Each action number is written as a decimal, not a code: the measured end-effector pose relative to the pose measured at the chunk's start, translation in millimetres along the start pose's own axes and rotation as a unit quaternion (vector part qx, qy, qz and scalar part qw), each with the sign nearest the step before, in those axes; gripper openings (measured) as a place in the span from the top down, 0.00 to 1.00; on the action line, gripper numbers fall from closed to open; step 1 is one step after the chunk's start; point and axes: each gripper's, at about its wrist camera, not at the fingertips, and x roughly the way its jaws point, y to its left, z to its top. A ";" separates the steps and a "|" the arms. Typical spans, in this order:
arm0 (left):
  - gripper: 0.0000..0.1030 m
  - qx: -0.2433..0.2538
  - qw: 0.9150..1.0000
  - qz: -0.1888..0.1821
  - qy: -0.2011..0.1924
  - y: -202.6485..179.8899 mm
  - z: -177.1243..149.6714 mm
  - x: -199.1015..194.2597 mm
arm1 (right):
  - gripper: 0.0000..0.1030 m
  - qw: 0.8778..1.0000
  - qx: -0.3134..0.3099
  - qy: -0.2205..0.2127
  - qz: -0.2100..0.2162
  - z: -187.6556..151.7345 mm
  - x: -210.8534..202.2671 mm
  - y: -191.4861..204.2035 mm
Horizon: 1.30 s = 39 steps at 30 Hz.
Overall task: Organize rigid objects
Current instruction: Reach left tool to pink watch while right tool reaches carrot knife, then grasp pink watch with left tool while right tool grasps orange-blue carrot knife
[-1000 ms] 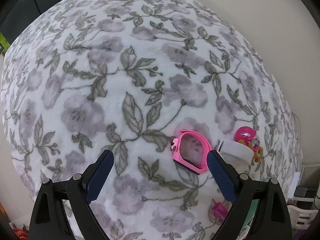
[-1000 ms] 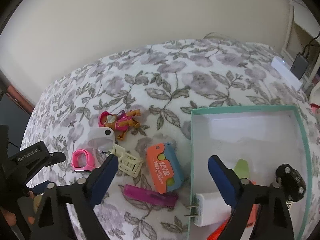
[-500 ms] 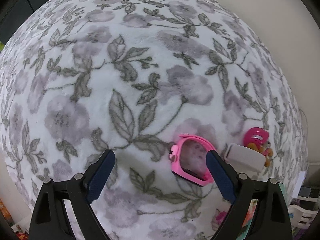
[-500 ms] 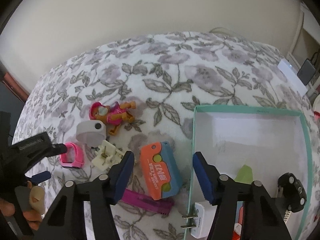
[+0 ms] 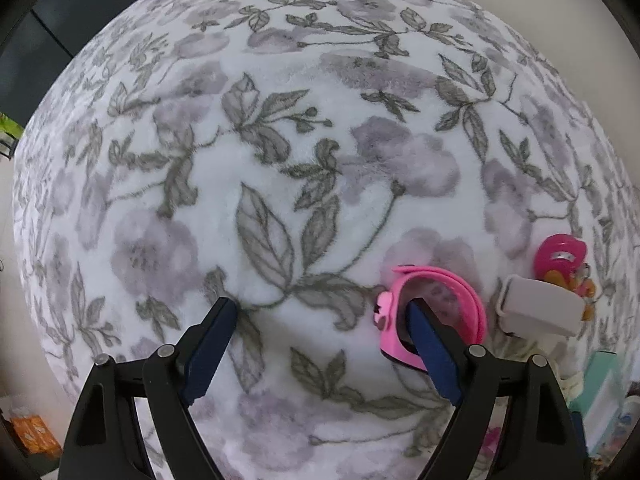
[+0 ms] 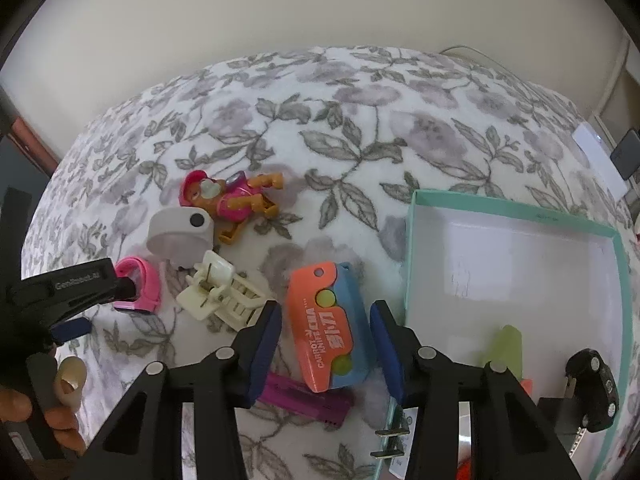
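1. Bracketing two picks at once on the floral fleece blanket (image 5: pixel 280 100); nothing is lifted yet.
2. Left gripper (image 5: pixel 320 328): tongs wide, holding nothing. Its right finger sits inside the loop of the pink plastic wristband watch (image 5: pixel 436 312), and the left finger is well clear on bare fleece.
3. Right gripper (image 6: pixel 324 340): tongs at a narrow-to-medium gap, straddling the orange-and-blue carrot-knife toy (image 6: pixel 328 328). We can't tell whether the pads touch it; we read it as not gripped.
4. Toy lies on the blanket just beside the teal-rimmed white cardboard box (image 6: pixel 516 208), over a purple plastic bar (image 6: pixel 304 400).
5. Box already holds a black car key fob (image 6: pixel 592 388), a green piece and a white plug.
6. Next, our call: right closes on the toy's long sides, lifts clear of the rim, drops it in the box.
7. Left must close through the watch band; a thin loop may swing.
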 end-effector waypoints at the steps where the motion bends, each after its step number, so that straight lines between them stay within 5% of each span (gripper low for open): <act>1: 0.15 -0.002 1.000 -0.002 0.000 0.8 1.6 0.7 | 0.53 1.000 -0.002 -0.001 0.000 0.1 0.5 0.5; 18: 0.15 0.016 0.999 0.027 -0.019 -1.4 16.6 -5.6 | 0.54 1.000 -0.015 0.014 0.013 2.2 16.1 3.6; 21: 0.25 0.018 1.000 0.015 -0.020 -3.9 15.7 -9.4 | 0.56 0.998 0.001 0.029 0.047 0.3 18.2 -0.7; 28: 0.49 0.047 0.998 0.006 -0.038 -21.3 7.3 -19.4 | 0.57 0.998 -0.050 0.030 0.006 -7.0 20.5 18.3; 39: 0.58 0.091 0.993 0.033 -0.065 -55.1 -0.4 -25.9 | 0.57 0.997 -0.074 0.019 -0.022 -15.1 21.5 33.3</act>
